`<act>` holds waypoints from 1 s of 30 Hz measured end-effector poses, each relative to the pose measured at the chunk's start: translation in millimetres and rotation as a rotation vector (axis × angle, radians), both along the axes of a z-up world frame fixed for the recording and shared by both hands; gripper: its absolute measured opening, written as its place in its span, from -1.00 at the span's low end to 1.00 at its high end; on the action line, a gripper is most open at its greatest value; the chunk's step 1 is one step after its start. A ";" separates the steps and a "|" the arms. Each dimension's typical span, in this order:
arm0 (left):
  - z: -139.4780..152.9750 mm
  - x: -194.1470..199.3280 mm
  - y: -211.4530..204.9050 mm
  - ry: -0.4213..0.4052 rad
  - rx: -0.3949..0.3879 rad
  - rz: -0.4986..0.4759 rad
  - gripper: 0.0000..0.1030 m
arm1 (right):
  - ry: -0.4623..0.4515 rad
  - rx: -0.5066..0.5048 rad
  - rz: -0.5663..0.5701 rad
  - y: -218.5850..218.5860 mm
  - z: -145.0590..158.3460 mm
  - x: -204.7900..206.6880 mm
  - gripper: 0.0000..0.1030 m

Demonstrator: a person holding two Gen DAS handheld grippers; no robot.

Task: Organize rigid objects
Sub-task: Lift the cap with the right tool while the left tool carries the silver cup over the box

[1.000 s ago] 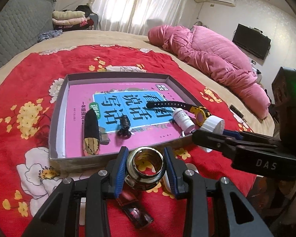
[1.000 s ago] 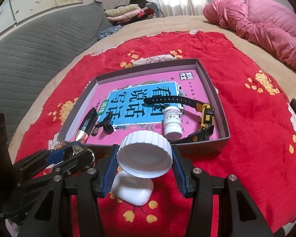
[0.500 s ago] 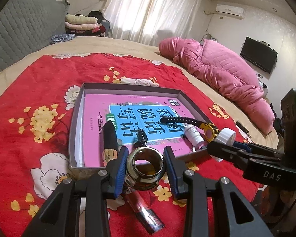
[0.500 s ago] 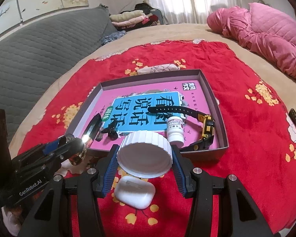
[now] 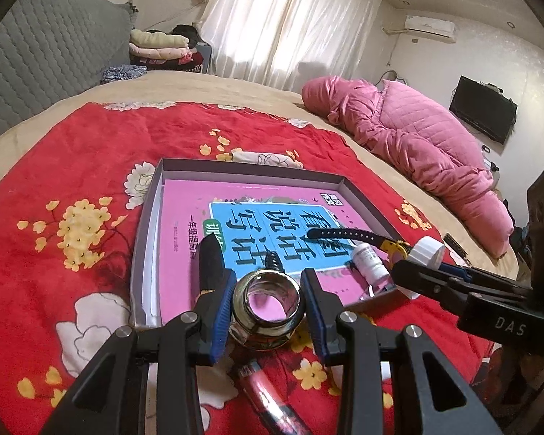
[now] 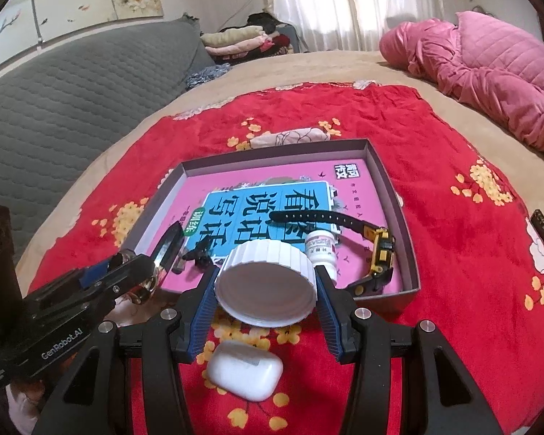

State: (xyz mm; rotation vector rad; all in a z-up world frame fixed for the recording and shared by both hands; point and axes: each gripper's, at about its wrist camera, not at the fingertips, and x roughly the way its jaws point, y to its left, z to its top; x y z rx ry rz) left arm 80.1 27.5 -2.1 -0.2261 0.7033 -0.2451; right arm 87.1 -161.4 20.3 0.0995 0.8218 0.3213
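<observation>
My left gripper (image 5: 268,311) is shut on a shiny brass metal ring (image 5: 266,310), held above the near edge of the grey tray (image 5: 257,172). My right gripper (image 6: 264,290) is shut on a white ribbed cap (image 6: 266,286), also near the tray's front edge. The tray (image 6: 391,188) holds a pink and blue book (image 6: 272,195), a black and yellow watch (image 6: 379,244), a small white pill bottle (image 6: 321,244), a black folded knife (image 5: 210,257) and a small black clip (image 5: 273,259). The right gripper with the cap shows in the left wrist view (image 5: 426,250).
The tray lies on a red flowered blanket (image 5: 72,188) on a bed. A white earbud case (image 6: 244,371) lies on the blanket under my right gripper. A pink lighter (image 5: 268,398) lies under my left gripper. A pink quilt (image 5: 417,137) is heaped at the back right.
Both grippers have risen and drawn slightly toward the tray with their objects still held. The ring now overlaps the tray's near edge in the left wrist view.
</observation>
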 end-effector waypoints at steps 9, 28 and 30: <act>-7.0 18.1 2.0 -0.013 0.016 0.017 -0.28 | -0.001 -0.004 -0.011 1.6 -2.0 9.4 0.02; -26.2 41.4 -9.2 0.041 0.024 -0.047 -0.28 | 0.014 -0.034 -0.023 9.5 -6.0 31.7 0.02; -27.2 40.7 -10.7 0.045 0.025 -0.052 -0.28 | 0.015 -0.035 -0.026 9.2 -7.7 32.8 0.02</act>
